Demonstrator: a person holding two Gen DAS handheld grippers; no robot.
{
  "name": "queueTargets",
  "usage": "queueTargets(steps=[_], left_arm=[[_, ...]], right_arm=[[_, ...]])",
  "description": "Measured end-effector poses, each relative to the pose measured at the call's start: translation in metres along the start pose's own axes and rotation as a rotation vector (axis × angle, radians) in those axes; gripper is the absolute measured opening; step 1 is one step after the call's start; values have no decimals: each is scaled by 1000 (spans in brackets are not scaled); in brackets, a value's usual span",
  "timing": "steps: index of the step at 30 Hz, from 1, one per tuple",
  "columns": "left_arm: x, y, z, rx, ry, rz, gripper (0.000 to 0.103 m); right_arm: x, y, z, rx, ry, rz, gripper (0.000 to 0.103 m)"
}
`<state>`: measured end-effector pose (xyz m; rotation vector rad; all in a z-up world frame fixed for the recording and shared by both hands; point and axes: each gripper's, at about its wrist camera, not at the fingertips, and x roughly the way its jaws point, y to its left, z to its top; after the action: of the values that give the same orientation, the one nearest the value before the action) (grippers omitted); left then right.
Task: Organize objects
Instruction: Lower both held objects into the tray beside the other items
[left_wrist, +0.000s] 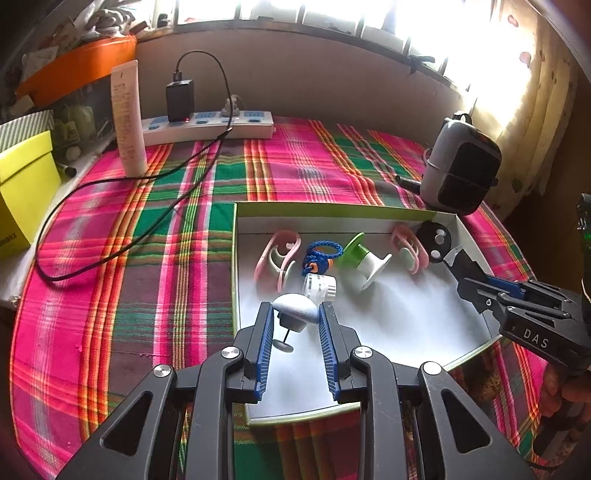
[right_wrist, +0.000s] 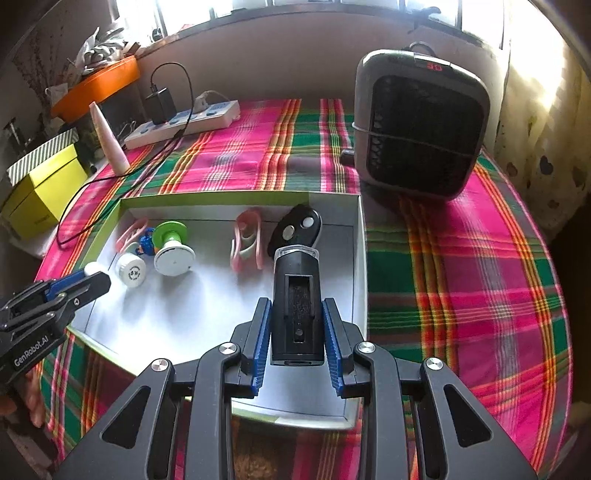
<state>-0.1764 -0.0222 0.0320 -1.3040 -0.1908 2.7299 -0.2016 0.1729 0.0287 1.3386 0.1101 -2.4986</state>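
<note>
Yellow box (left_wrist: 22, 192) cut by left edge, print unreadable

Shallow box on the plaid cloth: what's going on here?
A person with two handheld grippers is sorting small items into the box. The left gripper is shut on a white mushroom-shaped knob over the box's near-left area. The right gripper is shut on a black flashlight beside a black key fob.

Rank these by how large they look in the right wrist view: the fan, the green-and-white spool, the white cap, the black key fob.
1. fan, by far the largest.
2. green-and-white spool and black key fob: they look alike, so no ranking.
3. white cap, smallest.
</note>
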Motion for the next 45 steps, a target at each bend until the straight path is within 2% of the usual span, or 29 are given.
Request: queueTargets(steps=[20, 45], left_arm=[[7, -3, 3, 18, 3, 27, 23], [9, -5, 3, 43, -1, 58, 23]], right_arm=[[12, 6, 6, -31, 40, -43, 28], [16, 12, 3, -41, 46, -43, 28]])
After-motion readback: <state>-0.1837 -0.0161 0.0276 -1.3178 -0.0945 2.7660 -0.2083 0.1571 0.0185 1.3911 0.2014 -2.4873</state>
